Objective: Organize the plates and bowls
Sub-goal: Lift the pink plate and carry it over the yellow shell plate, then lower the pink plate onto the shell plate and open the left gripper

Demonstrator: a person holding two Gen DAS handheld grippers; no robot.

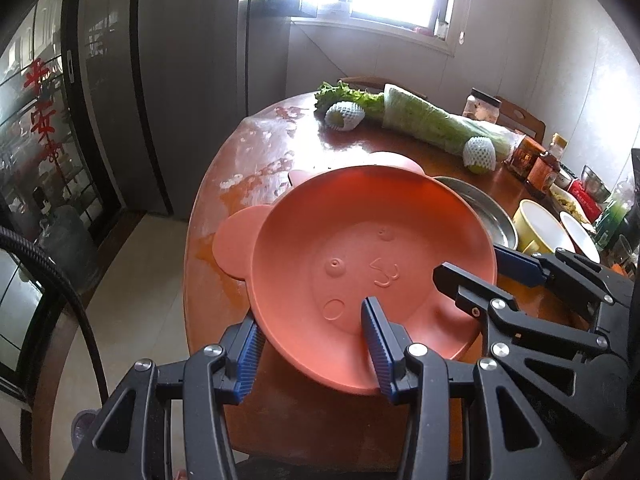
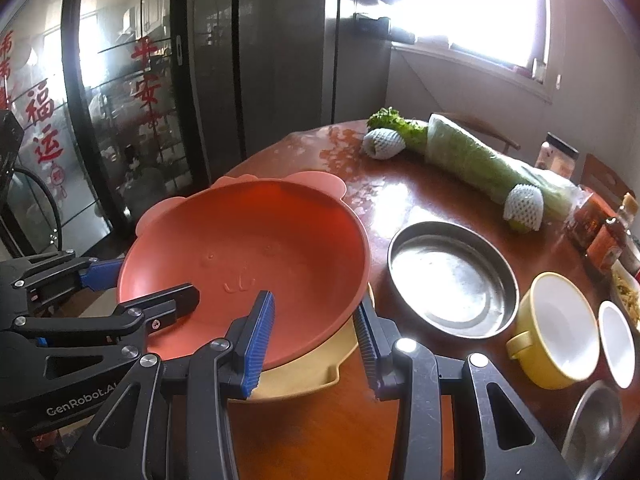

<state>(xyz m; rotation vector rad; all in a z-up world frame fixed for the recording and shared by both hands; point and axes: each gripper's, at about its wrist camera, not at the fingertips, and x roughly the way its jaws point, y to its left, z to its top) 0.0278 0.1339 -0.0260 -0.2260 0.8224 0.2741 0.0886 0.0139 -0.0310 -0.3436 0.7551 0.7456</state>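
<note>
Orange bear-faced plastic plate (image 2: 256,256), straddled at its rim by both spread claws, left (image 1: 314,350) and right (image 2: 312,344), above a yellow plate (image 2: 304,376) near the desk (image 2: 400,192) edge; a slip is risked

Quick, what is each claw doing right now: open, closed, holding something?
Left claw: straddles the rim of the orange bear plate, not visibly clamped.
Right claw: straddles the same plate's rim, likewise.

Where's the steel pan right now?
In the right wrist view the steel pan sits on the table right of the orange bear plate and left of the yellow bowl; the left wrist view shows only its edge behind the plate.
</note>
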